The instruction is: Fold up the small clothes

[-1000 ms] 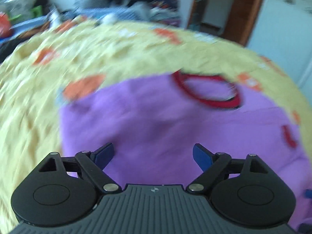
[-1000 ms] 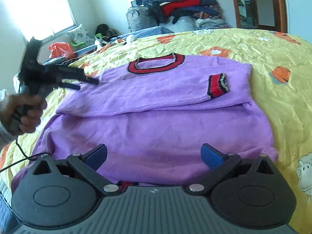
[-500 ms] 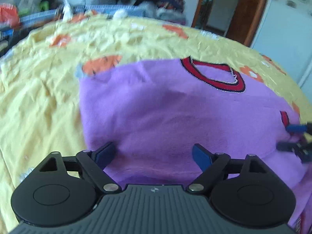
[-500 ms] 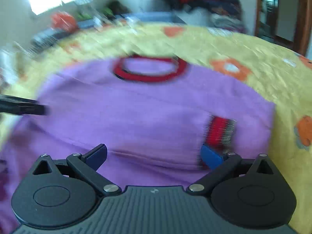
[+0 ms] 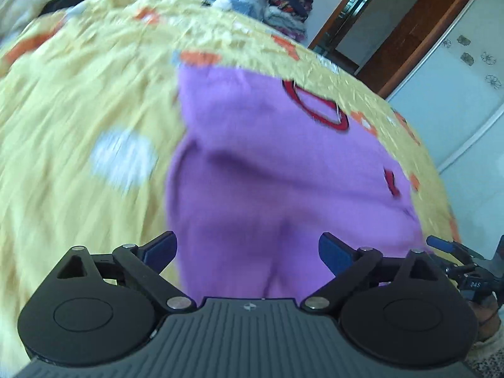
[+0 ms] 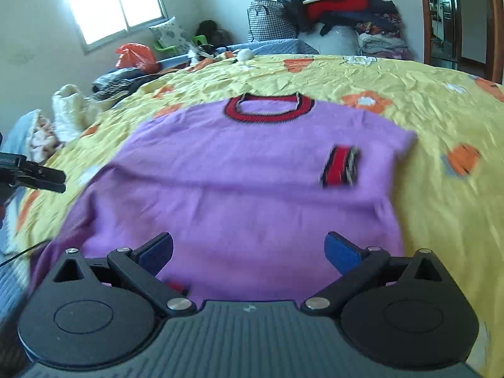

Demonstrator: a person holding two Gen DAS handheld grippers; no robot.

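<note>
A small purple sweater (image 6: pixel 252 170) with a red collar (image 6: pixel 267 110) lies on the yellow flowered bedspread (image 6: pixel 409 94), sleeves folded across its front; a red striped cuff (image 6: pixel 340 167) rests on the right chest. My right gripper (image 6: pixel 249 252) is open and empty above the sweater's lower hem. My left gripper (image 5: pixel 249 249) is open and empty over the sweater (image 5: pixel 283 173) near its left lower edge. The other gripper shows at the right edge of the left wrist view (image 5: pixel 456 255), and at the left edge of the right wrist view (image 6: pixel 31 176).
A pile of clothes (image 6: pixel 340 9) and a checked bag (image 6: pixel 271 22) stand beyond the bed. An orange bag (image 6: pixel 135 56) and clutter lie near the window (image 6: pixel 110 0). A wooden door frame (image 5: pixel 393 41) and white wardrobe (image 5: pixel 466 78) stand at the right.
Both grippers pulled back from the upper sweater toward its lower hem, staying open. The sleeves stay folded across the front.
</note>
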